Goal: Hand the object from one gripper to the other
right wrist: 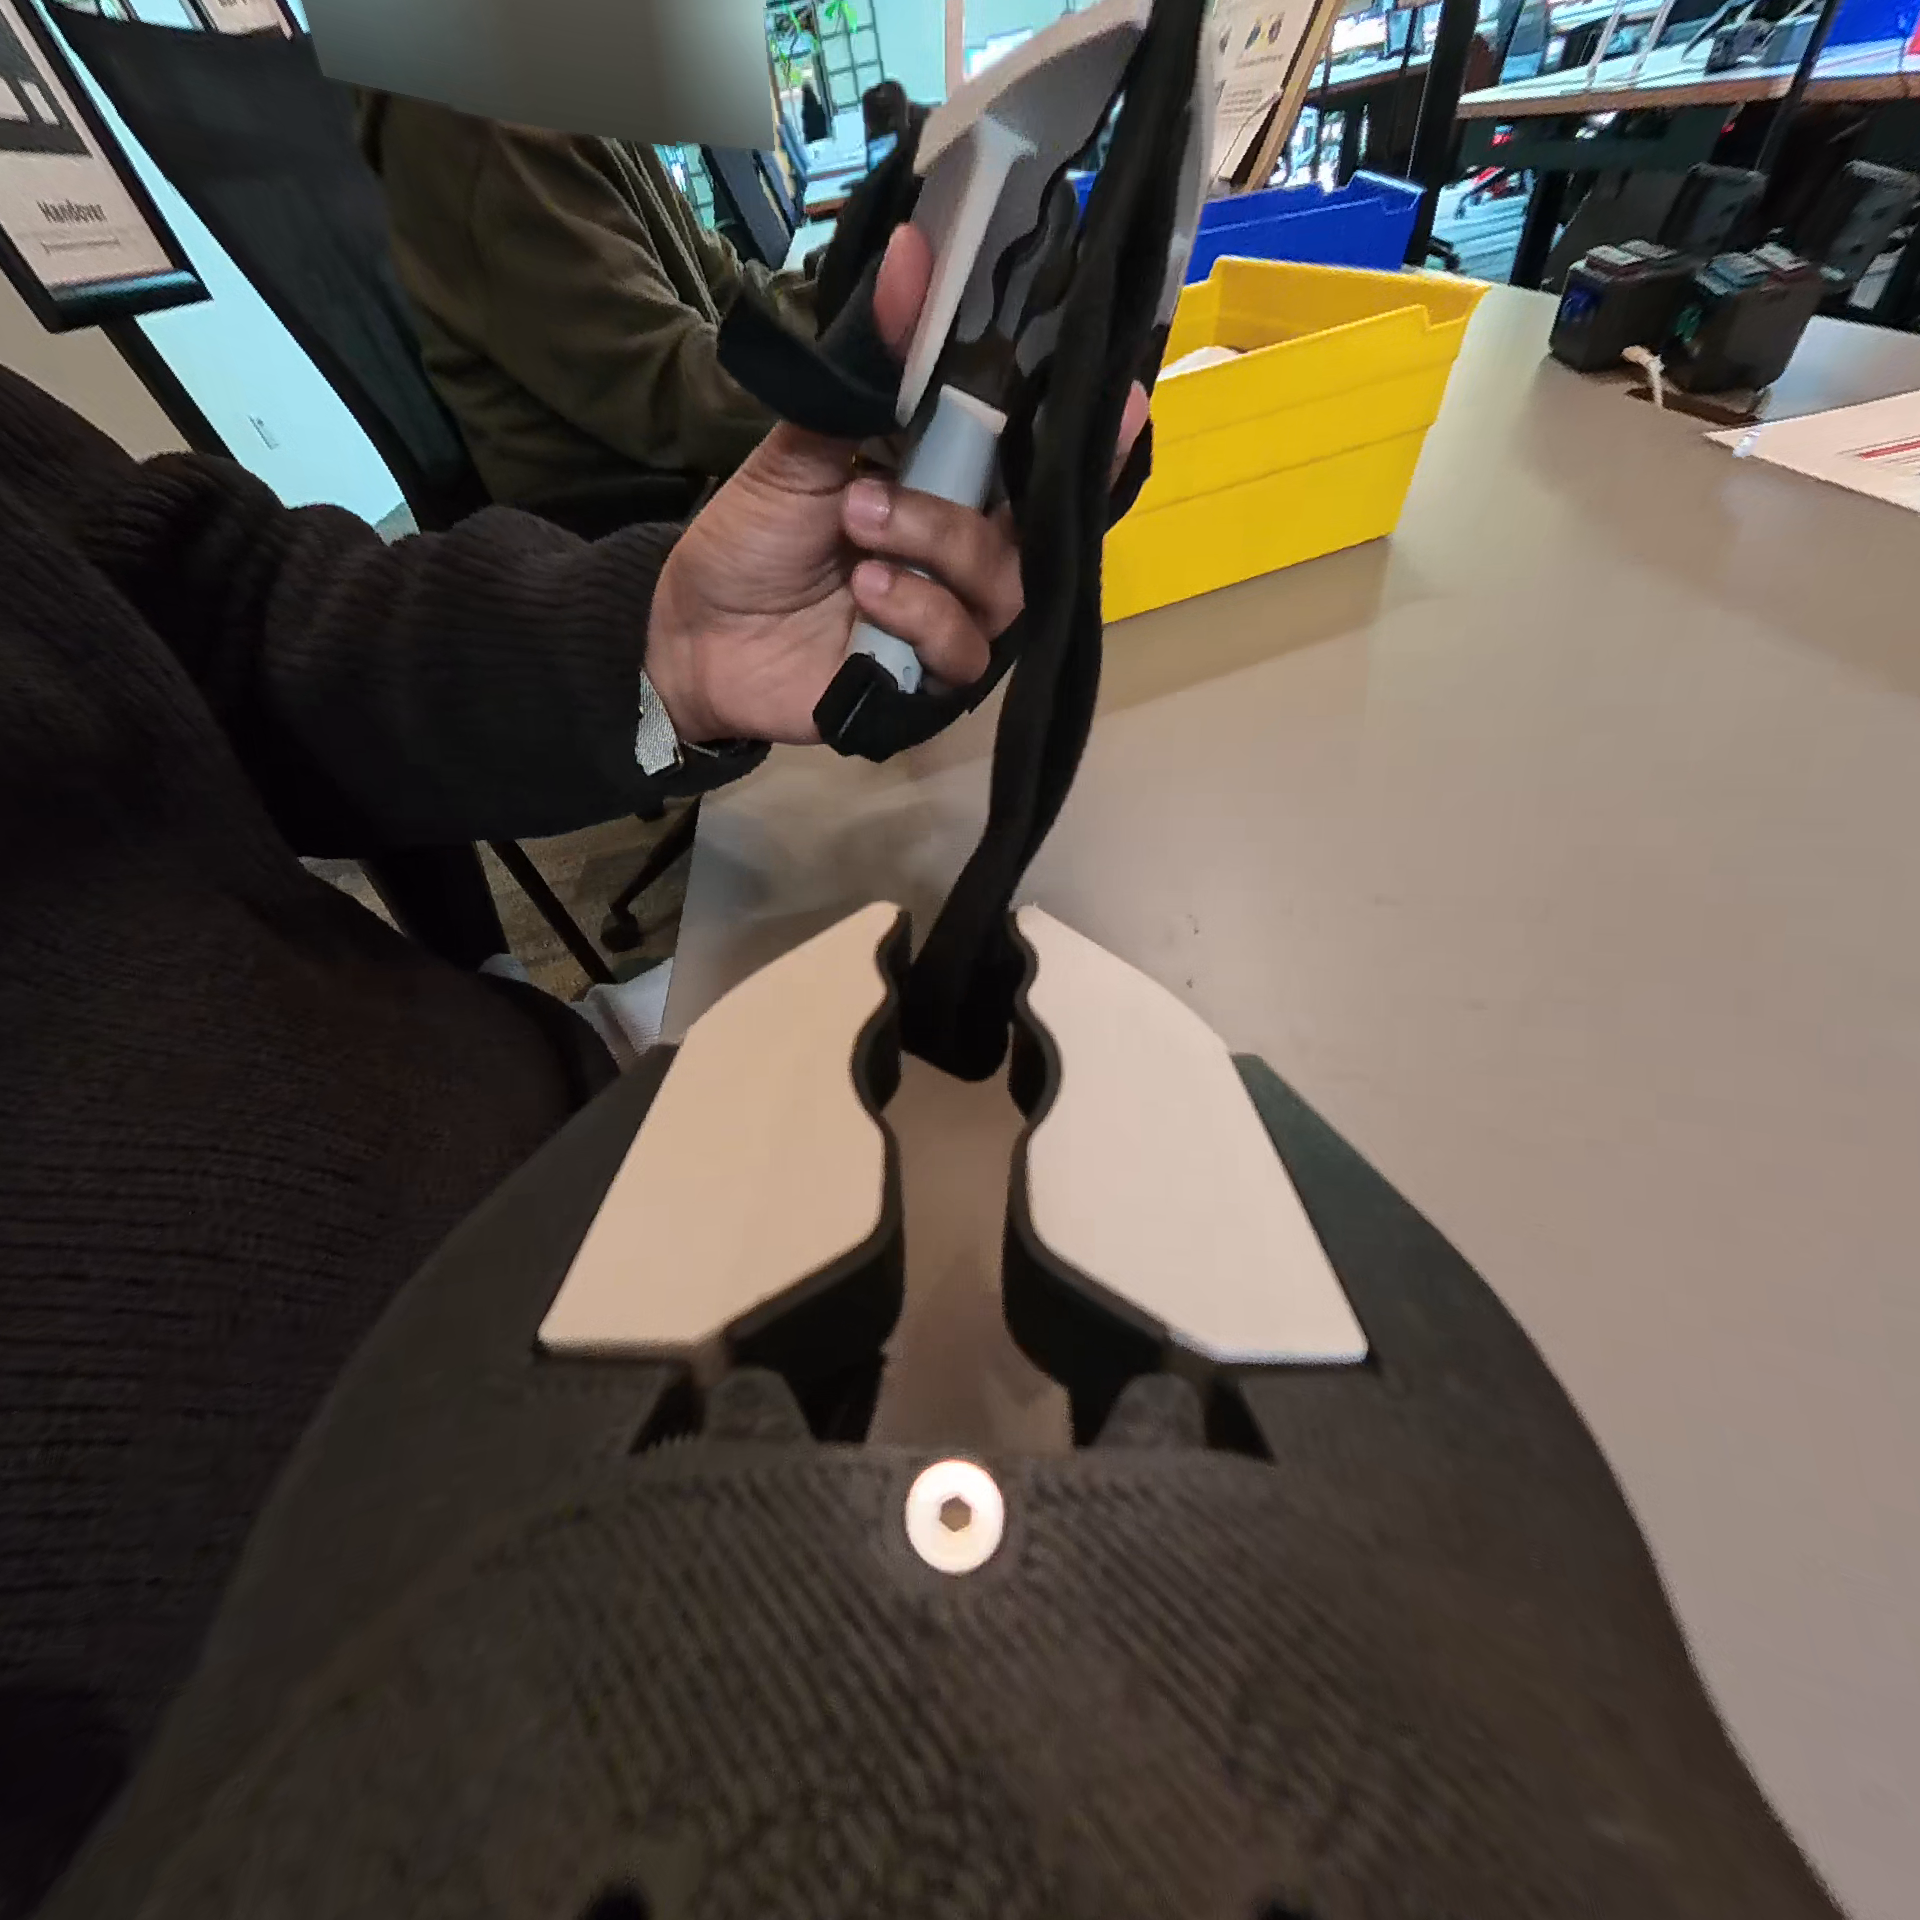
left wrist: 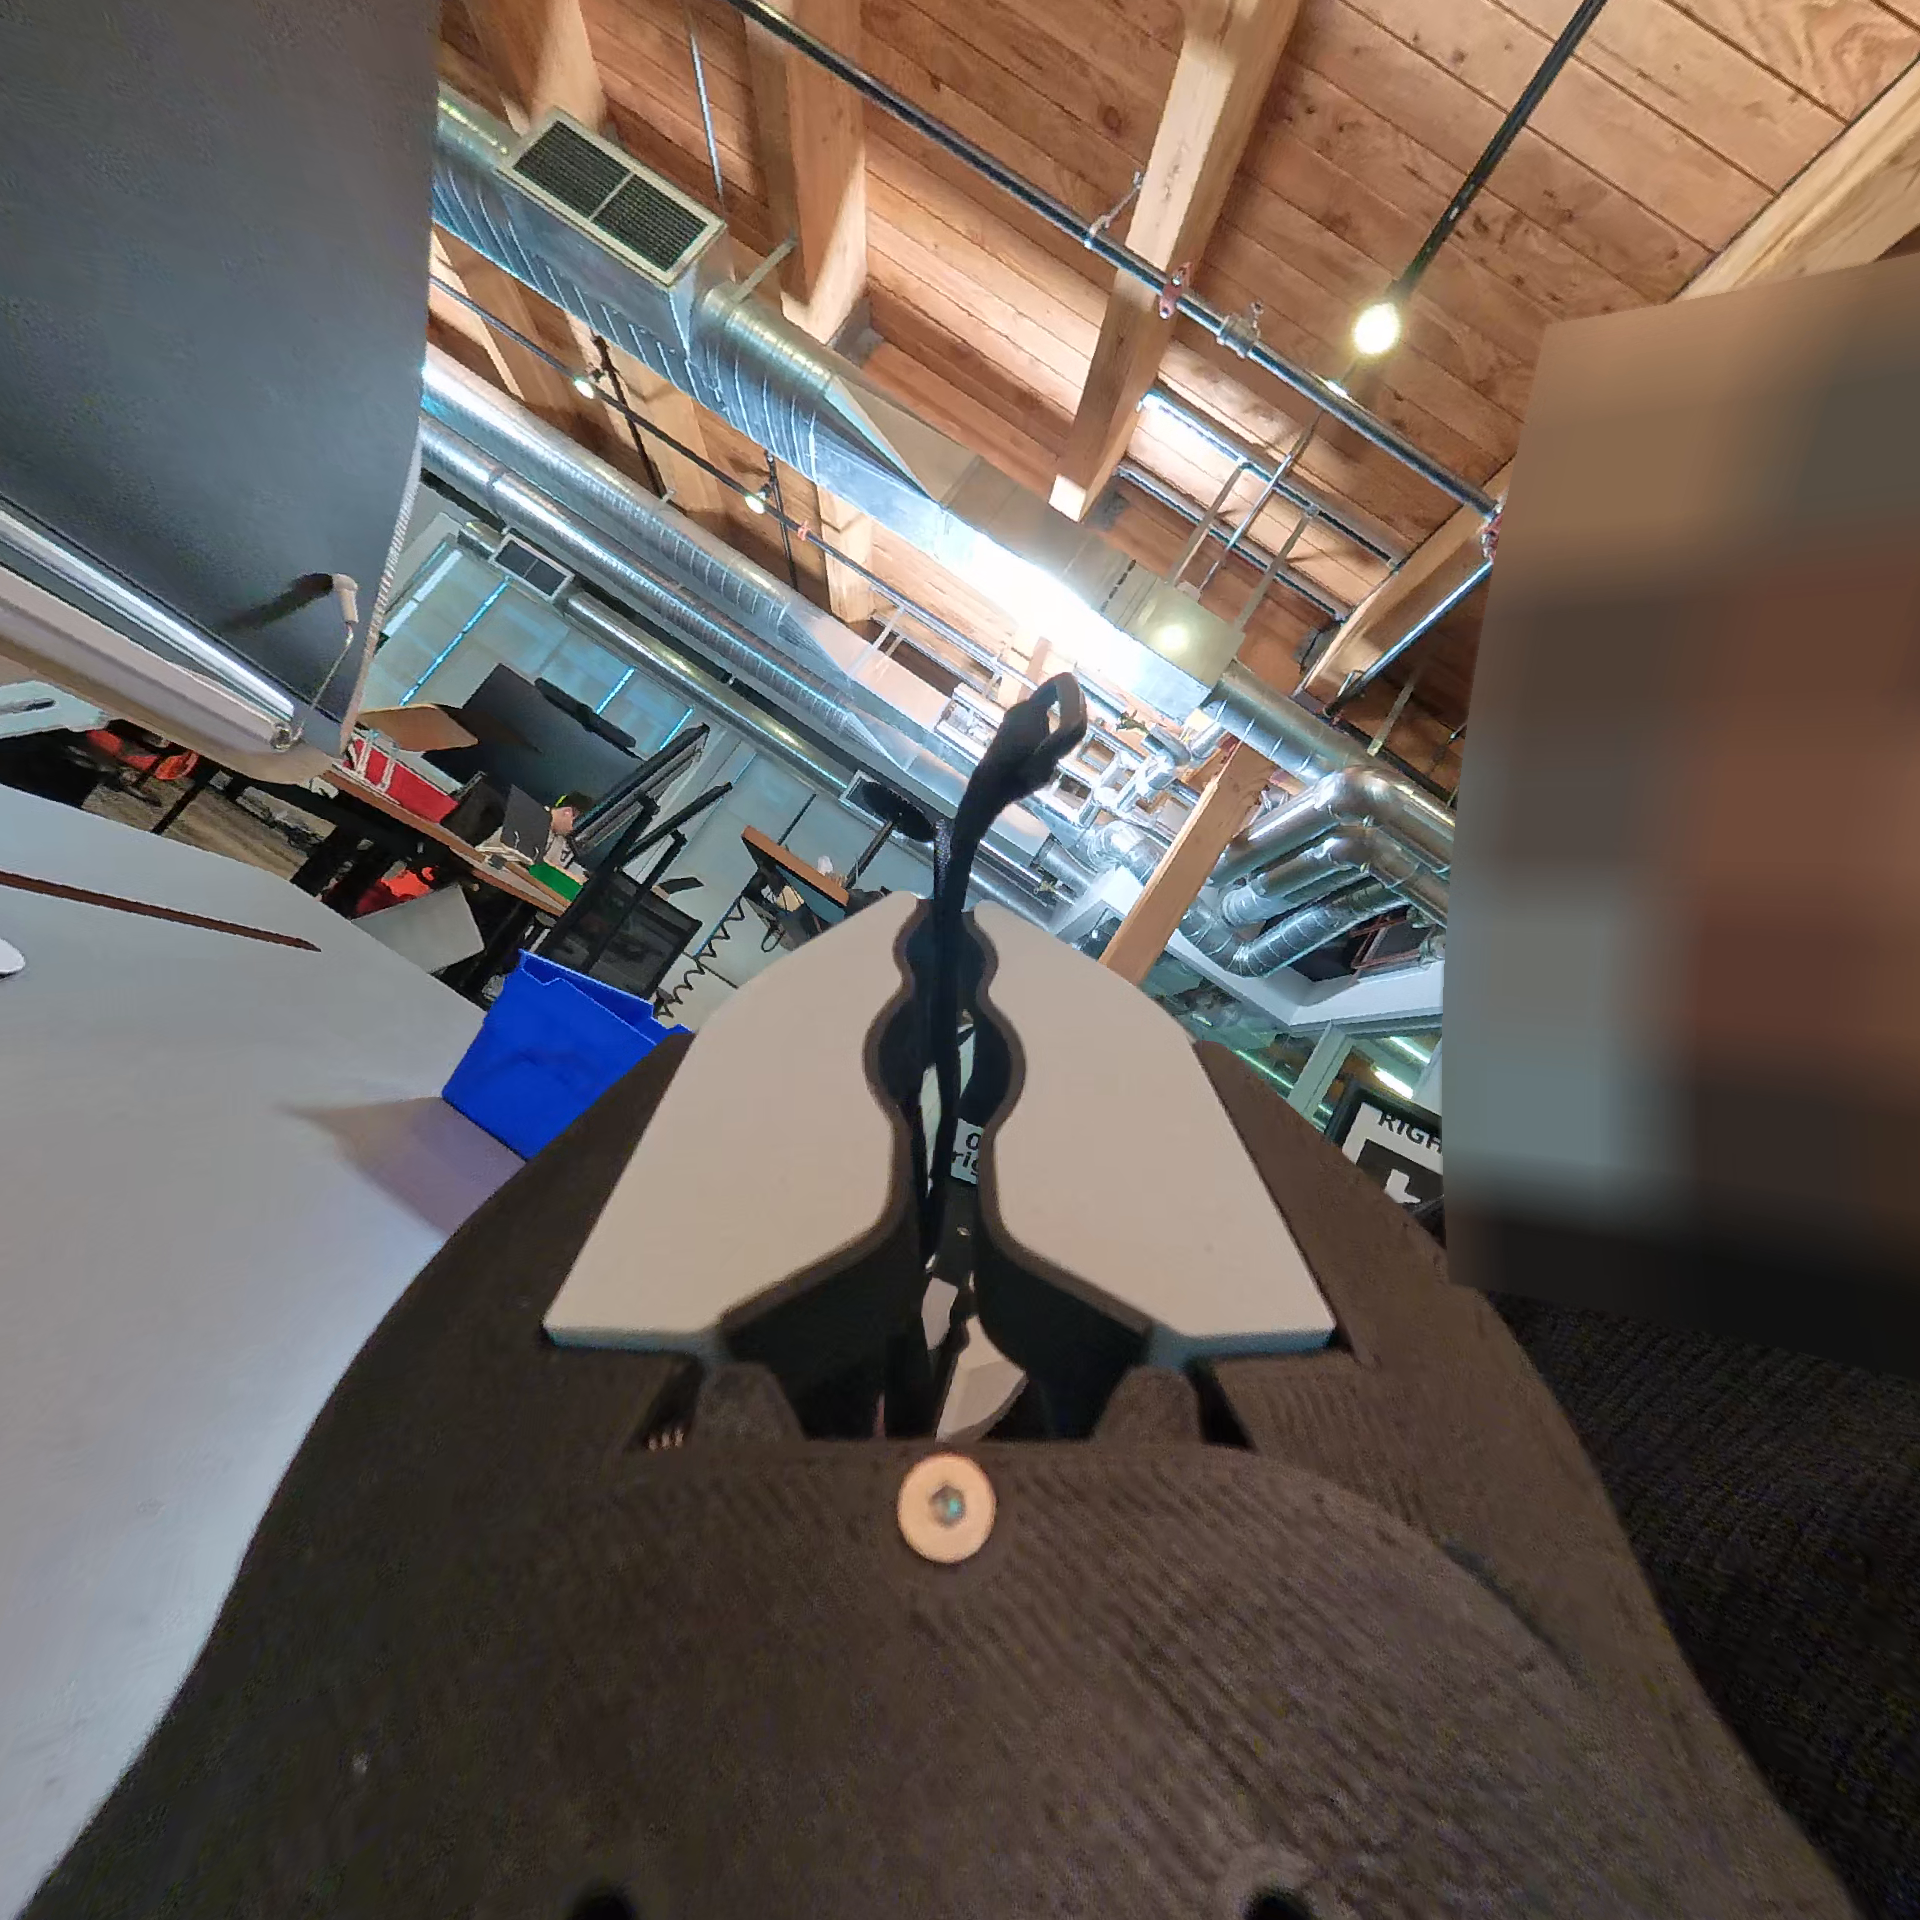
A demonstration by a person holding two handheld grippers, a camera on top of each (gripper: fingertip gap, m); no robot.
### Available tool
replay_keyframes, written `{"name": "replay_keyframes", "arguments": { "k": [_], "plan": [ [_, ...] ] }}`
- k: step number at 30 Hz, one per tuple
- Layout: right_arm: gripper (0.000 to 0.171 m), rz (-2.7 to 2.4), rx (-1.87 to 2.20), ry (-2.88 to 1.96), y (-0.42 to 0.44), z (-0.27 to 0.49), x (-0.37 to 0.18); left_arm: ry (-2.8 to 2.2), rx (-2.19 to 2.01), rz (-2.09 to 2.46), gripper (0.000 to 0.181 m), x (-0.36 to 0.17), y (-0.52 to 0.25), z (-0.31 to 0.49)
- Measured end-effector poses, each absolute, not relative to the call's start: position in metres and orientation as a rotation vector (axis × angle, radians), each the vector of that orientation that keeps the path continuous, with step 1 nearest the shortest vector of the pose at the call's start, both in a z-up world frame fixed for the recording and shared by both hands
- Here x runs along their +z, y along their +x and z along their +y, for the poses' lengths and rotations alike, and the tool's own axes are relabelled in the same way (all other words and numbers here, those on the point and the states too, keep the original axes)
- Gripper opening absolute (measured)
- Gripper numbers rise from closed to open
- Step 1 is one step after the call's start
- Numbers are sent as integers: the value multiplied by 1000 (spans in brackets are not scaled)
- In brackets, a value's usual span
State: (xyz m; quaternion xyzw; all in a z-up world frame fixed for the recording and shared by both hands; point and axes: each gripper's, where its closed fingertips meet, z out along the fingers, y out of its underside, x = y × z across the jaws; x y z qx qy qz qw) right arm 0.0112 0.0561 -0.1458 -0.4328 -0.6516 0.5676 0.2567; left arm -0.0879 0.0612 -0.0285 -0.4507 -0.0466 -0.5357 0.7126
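Note:
The object is a long black strap (right wrist: 1049, 644). In the right wrist view it hangs down from my left gripper (right wrist: 1127, 125), which a bare hand (right wrist: 769, 603) holds up high, into my right gripper (right wrist: 956, 920). The right fingertips are closed on the strap's lower end just above the table (right wrist: 1455, 831). In the left wrist view my left gripper (left wrist: 940, 914) points up toward the ceiling. Its fingers are shut on the strap, and a looped end (left wrist: 1013, 748) sticks out past the tips. Both grippers hold the strap at once.
A yellow bin (right wrist: 1309, 416) stands on the table behind the strap, with a blue bin (right wrist: 1309, 223) behind it. The blue bin also shows in the left wrist view (left wrist: 540, 1049). Black devices (right wrist: 1704, 301) and a paper sheet (right wrist: 1849, 447) lie at the far right. A seated person in an olive jacket (right wrist: 540, 312) is at the left. My right fingertips sit around 15 centimetres from my left ones.

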Motion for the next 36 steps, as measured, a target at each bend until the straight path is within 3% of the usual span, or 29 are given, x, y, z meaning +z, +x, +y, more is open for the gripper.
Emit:
{"name": "replay_keyframes", "arguments": {
  "k": [7, 11, 14, 25, 28, 34, 36],
  "plan": [
    [11, -1690, 1662, -1219, 13, 62, -135, -1004, -1179, -147, 12, -33, -98, 64],
    [10, -1652, 1696, -1241, 12, 67, -132, -1117, -958, -394, 92, -58, -133, 82],
    [10, -1628, 1717, -1263, 12, 70, -131, -1253, -762, -347, 103, -68, -134, 87],
    [12, -1503, 2138, -1332, 23, 73, -108, -1656, -362, 318, 103, -106, -41, 102],
    [12, -1397, 2323, -1330, 28, 81, -95, -1732, -322, 459, 88, -123, -26, 100],
    [13, -1435, 2538, -1325, 36, 69, -91, -1822, -61, 633, 82, -149, -20, 104],
    [13, -1508, 2512, -1309, 37, 60, -94, -1826, -49, 682, 63, -152, -14, 102]
  ]
}}
